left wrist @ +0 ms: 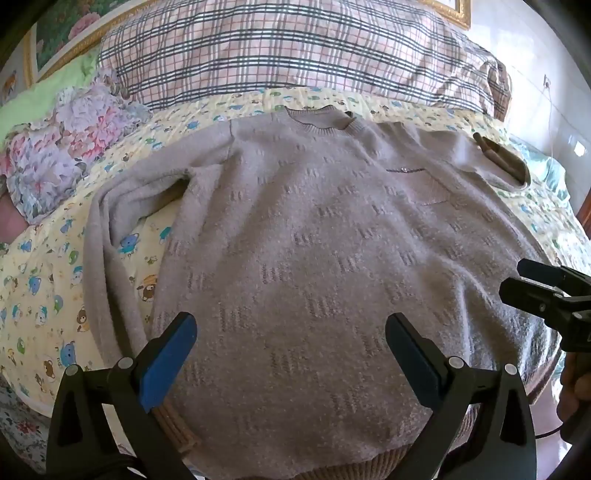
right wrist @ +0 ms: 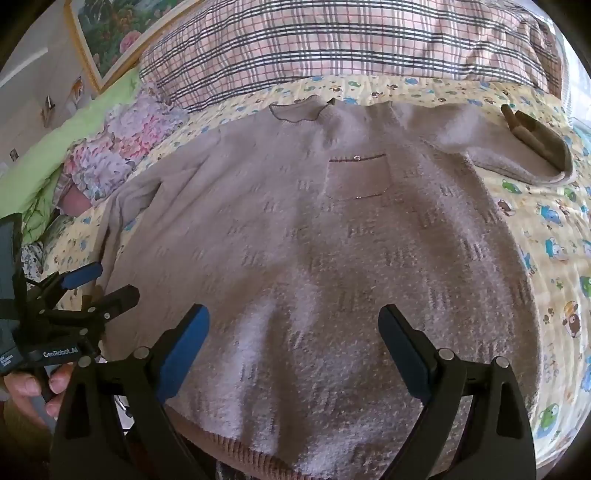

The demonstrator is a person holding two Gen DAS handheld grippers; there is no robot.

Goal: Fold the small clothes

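Note:
A fuzzy grey-mauve knit sweater point(left wrist: 314, 240) point(right wrist: 314, 240) lies spread flat, front up, on a yellow cartoon-print sheet point(left wrist: 44, 280) point(right wrist: 554, 229). Its collar points away from me and its ribbed hem is nearest. One sleeve lies folded down along the left side; the other stretches to the far right, ending in a brown cuff point(left wrist: 498, 158) point(right wrist: 535, 140). My left gripper point(left wrist: 291, 354) hovers open over the hem's left half, nothing between its blue pads. My right gripper point(right wrist: 293, 350) hovers open over the hem's right half, also empty. Each gripper shows at the other view's edge, the right point(left wrist: 532, 280) and the left point(right wrist: 103, 284).
A plaid quilt point(left wrist: 288, 48) point(right wrist: 351, 44) is heaped behind the collar. A floral cloth point(left wrist: 66, 155) point(right wrist: 122, 147) and green bedding lie at the far left, under a framed picture point(right wrist: 110, 33). A hand point(right wrist: 33, 387) holds the left gripper's handle.

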